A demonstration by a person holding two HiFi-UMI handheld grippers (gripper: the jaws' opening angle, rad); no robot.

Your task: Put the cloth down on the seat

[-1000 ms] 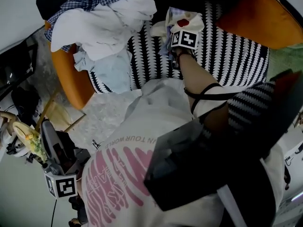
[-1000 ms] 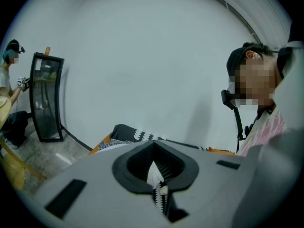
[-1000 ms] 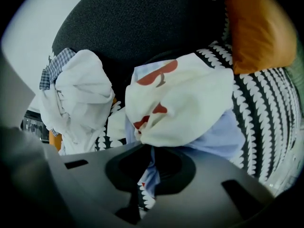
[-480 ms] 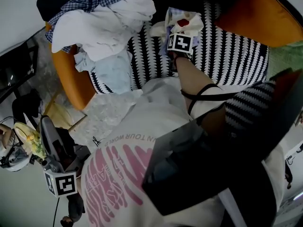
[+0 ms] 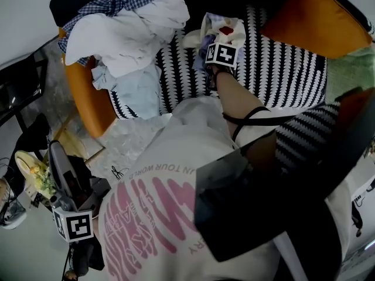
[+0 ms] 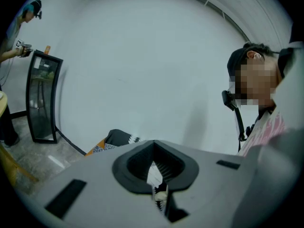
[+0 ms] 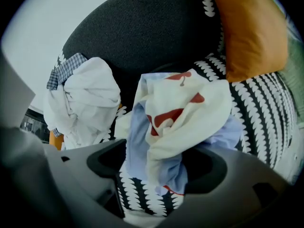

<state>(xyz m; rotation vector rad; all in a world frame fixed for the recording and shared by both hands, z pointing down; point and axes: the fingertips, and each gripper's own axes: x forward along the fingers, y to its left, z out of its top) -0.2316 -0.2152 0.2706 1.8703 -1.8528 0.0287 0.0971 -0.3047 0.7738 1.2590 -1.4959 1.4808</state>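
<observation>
The right gripper [image 7: 159, 175] has just spread its jaws wide around the crumpled cream, red-printed and pale blue cloth [image 7: 180, 108]. The cloth rests on the black-and-white patterned fabric seat [image 7: 256, 113]. The left gripper [image 6: 159, 194] has its jaws closed together, holding nothing.

The right gripper [image 7: 159, 170] has just been opening. Its 2 fingers [image 7: 102, 161] stand wide apart, with the bunched cream, red and pale-blue cloth [image 7: 183, 113] lying loose between them on the black-and-white seat [image 7: 259, 113]. A white clothes heap [image 7: 88, 103] lies to the left, and an orange cushion [image 7: 251, 32] sits at the upper right.
</observation>
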